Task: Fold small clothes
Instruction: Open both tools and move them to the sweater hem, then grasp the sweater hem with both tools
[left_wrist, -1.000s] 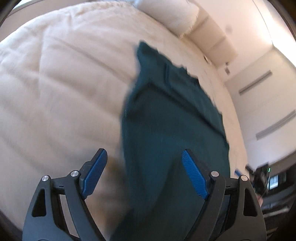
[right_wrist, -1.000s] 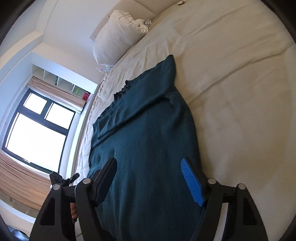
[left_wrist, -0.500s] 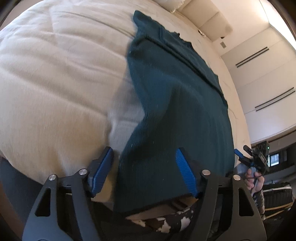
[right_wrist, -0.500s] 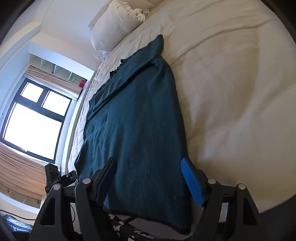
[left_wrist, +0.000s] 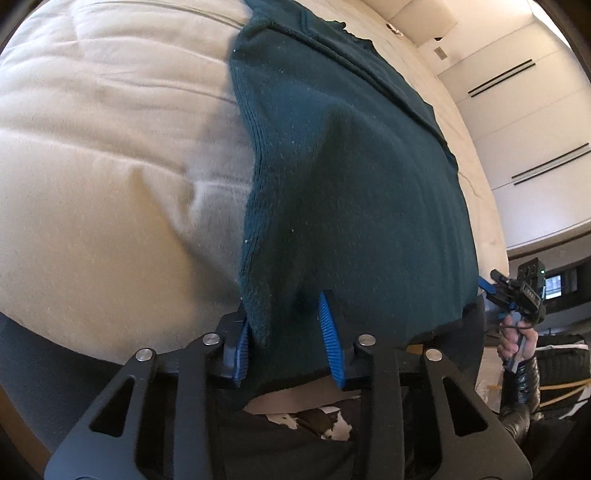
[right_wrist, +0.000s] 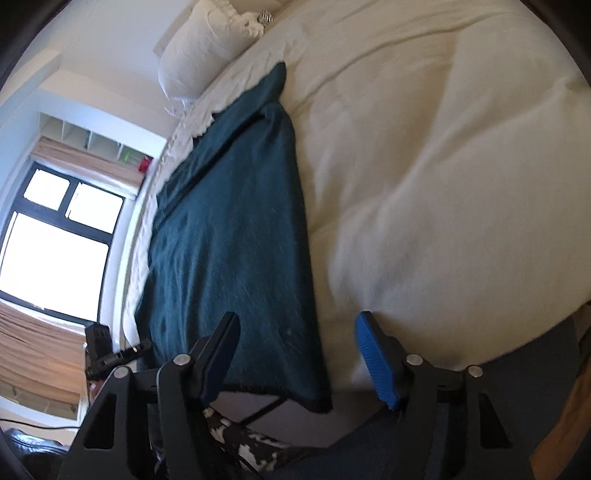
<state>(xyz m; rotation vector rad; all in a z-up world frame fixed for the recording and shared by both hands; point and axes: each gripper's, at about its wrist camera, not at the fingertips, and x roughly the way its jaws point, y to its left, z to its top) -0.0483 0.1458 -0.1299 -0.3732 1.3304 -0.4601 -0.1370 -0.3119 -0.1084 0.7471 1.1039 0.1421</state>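
Note:
A dark teal knit garment (left_wrist: 351, 177) lies spread flat on a cream bed (left_wrist: 92, 184), its hem hanging over the near edge. My left gripper (left_wrist: 282, 306) is at the hem's left corner. Its jaws are closing, and the cloth bunches into a ridge between the blue pads (left_wrist: 330, 343), with a gap still showing. In the right wrist view the garment (right_wrist: 229, 229) runs away from me. My right gripper (right_wrist: 295, 325) straddles the hem's right corner (right_wrist: 314, 402); its jaws are closing but stand wide, pads clear of the cloth.
A white pillow (right_wrist: 199, 48) lies at the far end of the bed (right_wrist: 443, 184). A bright window (right_wrist: 55, 236) and wall shelves (right_wrist: 92, 140) are to the left. A person's patterned clothing (right_wrist: 251, 439) shows below the bed edge. A hand holds the other gripper (left_wrist: 517, 291).
Both grippers drew back from over the garment to its near hem at the bed's edge. The left jaws narrowed a lot around the hem corner; the right jaws narrowed slightly.

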